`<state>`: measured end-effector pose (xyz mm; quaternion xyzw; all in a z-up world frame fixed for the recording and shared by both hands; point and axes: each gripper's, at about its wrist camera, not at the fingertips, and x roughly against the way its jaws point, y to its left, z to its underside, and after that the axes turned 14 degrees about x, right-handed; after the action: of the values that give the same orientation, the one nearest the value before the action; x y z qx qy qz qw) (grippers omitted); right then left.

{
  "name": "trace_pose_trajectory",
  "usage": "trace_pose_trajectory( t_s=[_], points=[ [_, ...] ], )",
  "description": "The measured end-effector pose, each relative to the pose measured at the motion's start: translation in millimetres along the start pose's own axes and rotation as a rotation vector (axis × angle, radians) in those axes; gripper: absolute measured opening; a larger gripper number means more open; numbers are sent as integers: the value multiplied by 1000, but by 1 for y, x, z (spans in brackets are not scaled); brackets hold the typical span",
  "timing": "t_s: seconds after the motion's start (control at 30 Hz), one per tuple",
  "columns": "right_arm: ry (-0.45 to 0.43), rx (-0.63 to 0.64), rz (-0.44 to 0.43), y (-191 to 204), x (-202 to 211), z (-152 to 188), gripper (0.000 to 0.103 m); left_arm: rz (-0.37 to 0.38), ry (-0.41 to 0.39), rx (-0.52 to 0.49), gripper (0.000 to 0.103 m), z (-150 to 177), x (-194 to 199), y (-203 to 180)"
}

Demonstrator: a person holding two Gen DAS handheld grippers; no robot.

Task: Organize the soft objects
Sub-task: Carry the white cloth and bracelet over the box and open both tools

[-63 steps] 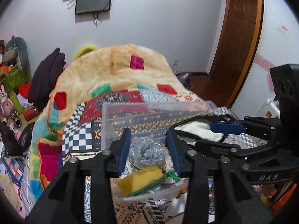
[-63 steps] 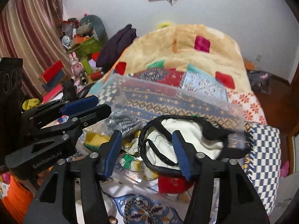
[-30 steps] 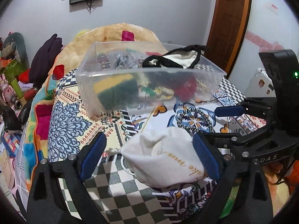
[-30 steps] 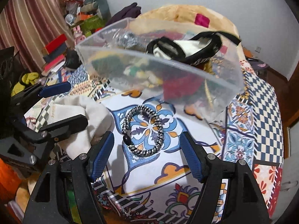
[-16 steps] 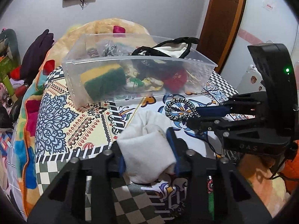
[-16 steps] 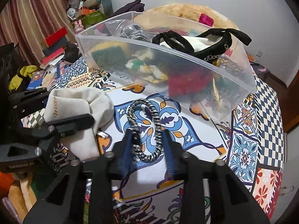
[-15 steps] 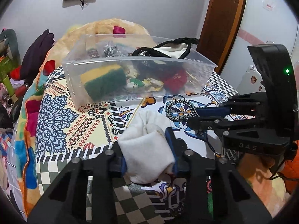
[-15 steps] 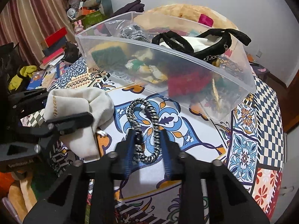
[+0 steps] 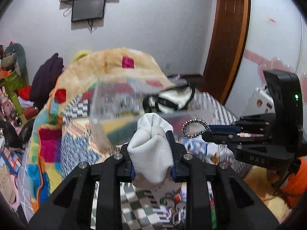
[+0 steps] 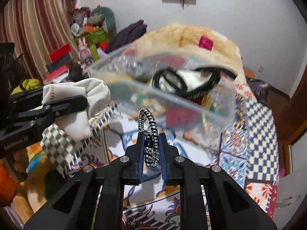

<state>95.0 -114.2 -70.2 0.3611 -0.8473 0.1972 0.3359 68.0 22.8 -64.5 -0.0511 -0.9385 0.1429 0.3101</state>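
Observation:
My left gripper (image 9: 151,149) is shut on a white cloth pouch (image 9: 151,153), lifted off the bed; the pouch also shows in the right wrist view (image 10: 84,99). My right gripper (image 10: 150,147) is shut on a black-and-white braided hair band (image 10: 149,134), lifted too; the band also shows in the left wrist view (image 9: 193,128). A clear plastic bin (image 10: 172,97) stands just beyond both grippers on the patterned bedspread. It holds a yellow-green sponge (image 9: 117,128), a black-and-white mask (image 10: 191,80) and other soft items. The views are motion-blurred.
A yellow patchwork blanket (image 9: 107,71) is heaped behind the bin. Toys, boxes and dark clothes (image 10: 126,34) clutter the left side by a striped curtain. A wooden door (image 9: 228,38) is at the right. The bed's front edge is near the grippers.
Both grippers have risen from the bedspread toward the bin, the left carrying the pouch and the right carrying the hair band. One second ago both were open around these items.

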Motion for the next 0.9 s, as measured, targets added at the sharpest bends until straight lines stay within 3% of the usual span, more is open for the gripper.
trace_pose_trajectory(
  t_s=[0.23,0.53,0.9],
  points=[
    [-121,-23,50,-10,25,-33,13,-10,-127,-19,26,-39,11,-8],
    [-203,-114,94,-34,24,-61,13,-23,-194,-7,26,-73,-7,-13],
    [-124,-175,97,-49,-15,-59,13,-77,-99,8,27,-78,-70,-6]
  ],
)
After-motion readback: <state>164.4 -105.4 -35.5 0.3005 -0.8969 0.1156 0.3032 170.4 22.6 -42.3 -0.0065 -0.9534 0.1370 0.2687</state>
